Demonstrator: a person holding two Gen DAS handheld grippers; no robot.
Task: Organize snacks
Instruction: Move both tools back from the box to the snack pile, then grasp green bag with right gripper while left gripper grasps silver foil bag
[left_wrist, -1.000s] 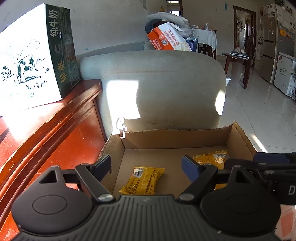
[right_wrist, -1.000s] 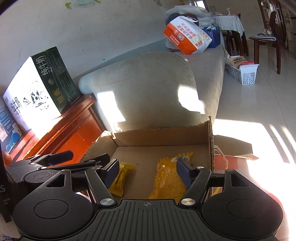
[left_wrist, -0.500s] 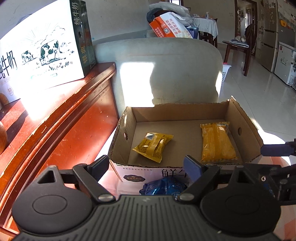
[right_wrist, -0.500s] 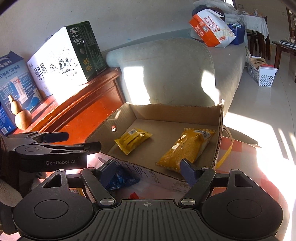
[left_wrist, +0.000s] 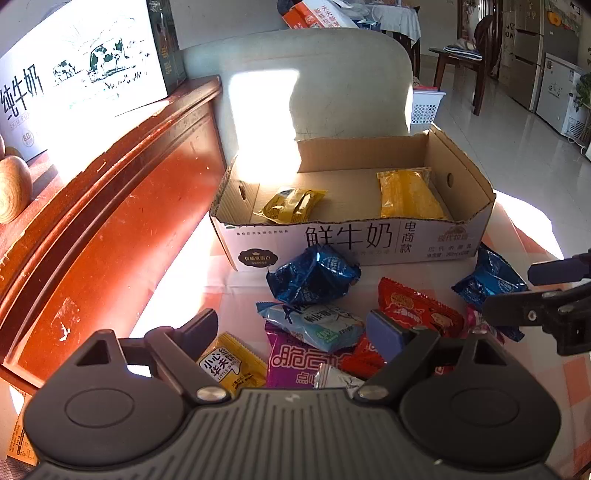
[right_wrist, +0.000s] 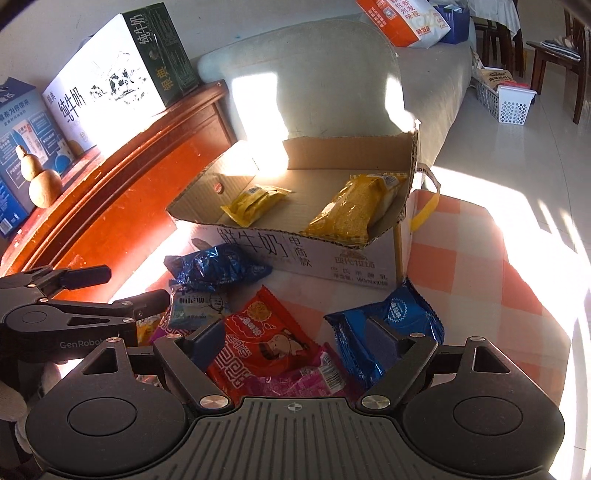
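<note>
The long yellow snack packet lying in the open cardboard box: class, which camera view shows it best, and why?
The right wrist view shows the long yellow snack packet best: nearly its whole length is visible over the cut-down corner of the open cardboard box. In the left wrist view the packet lies farther off, its near end hidden by the box's front wall.

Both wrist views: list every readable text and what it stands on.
"鲜牛奶" and "电商款": front of the open carton.
"纯牛奶": white milk box on the cabinet.
"小心" with "LITTLE": yellow packet.
"GenRobot": left gripper, seen in the right wrist view.
Small print on the carton, the snack wrappers, the orange bag and the blue boxes: too small or blurred.
</note>
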